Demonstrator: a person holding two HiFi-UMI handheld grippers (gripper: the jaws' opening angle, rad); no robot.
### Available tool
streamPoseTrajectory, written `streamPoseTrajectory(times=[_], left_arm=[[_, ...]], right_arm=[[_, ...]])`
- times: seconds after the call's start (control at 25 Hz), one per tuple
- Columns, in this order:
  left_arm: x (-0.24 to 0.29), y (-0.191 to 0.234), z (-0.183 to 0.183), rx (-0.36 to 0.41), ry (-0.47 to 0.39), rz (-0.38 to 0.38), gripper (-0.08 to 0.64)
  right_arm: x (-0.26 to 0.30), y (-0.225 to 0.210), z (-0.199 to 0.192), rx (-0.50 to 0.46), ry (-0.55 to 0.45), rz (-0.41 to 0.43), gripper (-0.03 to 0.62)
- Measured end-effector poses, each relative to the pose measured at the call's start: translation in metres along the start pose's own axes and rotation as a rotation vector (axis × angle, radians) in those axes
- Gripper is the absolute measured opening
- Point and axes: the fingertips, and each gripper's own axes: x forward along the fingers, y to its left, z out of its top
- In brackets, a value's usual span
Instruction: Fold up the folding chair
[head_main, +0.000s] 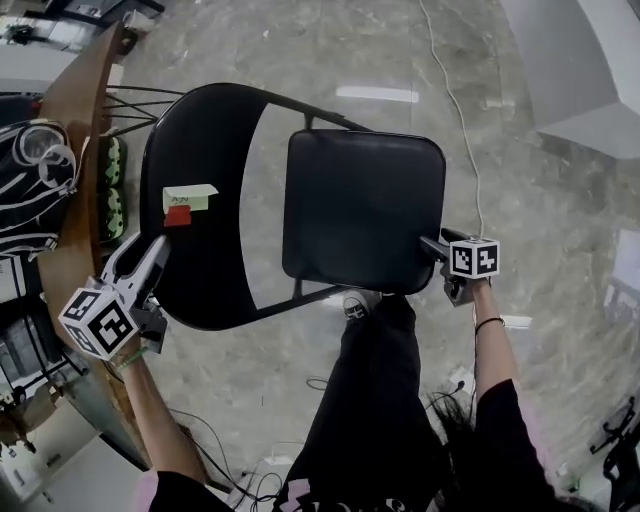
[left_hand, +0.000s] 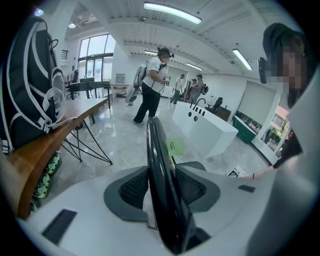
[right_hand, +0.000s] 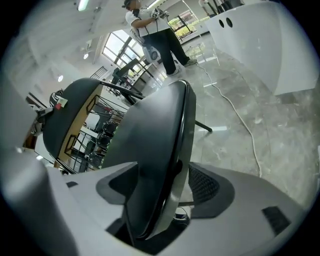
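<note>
Folding chair (head_main: 300, 200), black, stands on the grey marble-look floor (head_main: 540, 230) right in front of the person, with its backrest (head_main: 200, 150) to the left in the head view and its seat (head_main: 365, 210) to the right. Floor shows through the gap between the two. Left gripper (left_hand: 162, 192) is clamped on the lower edge of the backrest: in the left gripper view the thin black panel fills the space between both pads. A green sticky note (head_main: 190, 197) and a red tag (head_main: 178, 216) sit on the backrest just above that grip. Right gripper (right_hand: 165, 192) is at the right edge of the seat, jaws spread, not gripping: the seat edge and its metal rim stand between them, with a gap showing beside the right pad. A wooden table (head_main: 75, 100) runs along the left, next to the backrest, with a black-and-white backpack (head_main: 30, 180) on it. The person's dark trouser leg (head_main: 380, 400) and shoe (head_main: 358, 303) are just below the seat. A white cable (head_main: 465, 120) trails over the floor beyond the chair. Another person (left_hand: 152, 85) stands further off in the room.
</note>
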Motion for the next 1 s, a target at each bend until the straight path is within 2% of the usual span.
streamPoseTrajectory(times=[0.08, 0.32, 0.52, 0.68, 0.88, 1.0], left_arm=[[0.001, 0.000, 0.000, -0.004, -0.009, 0.001, 0.169], [0.004, 0.002, -0.001, 0.005, -0.035, 0.014, 0.169], [0.003, 0.004, -0.001, -0.031, -0.093, -0.017, 0.167], [0.004, 0.005, -0.002, -0.036, -0.097, -0.034, 0.167], [0.003, 0.005, -0.004, -0.063, -0.105, -0.041, 0.164], [0.001, 0.003, -0.002, -0.161, -0.151, -0.099, 0.151]], right_arm=[[0.009, -0.001, 0.001, 0.000, 0.006, 0.031, 0.304], [0.019, -0.001, -0.004, 0.101, 0.015, 0.213, 0.308], [0.022, 0.002, -0.004, 0.153, -0.011, 0.343, 0.308], [0.022, 0.001, 0.003, 0.246, -0.020, 0.366, 0.307], [0.019, 0.000, 0.001, 0.237, -0.043, 0.319, 0.307], [0.016, -0.001, 0.005, 0.229, -0.072, 0.292, 0.307]])
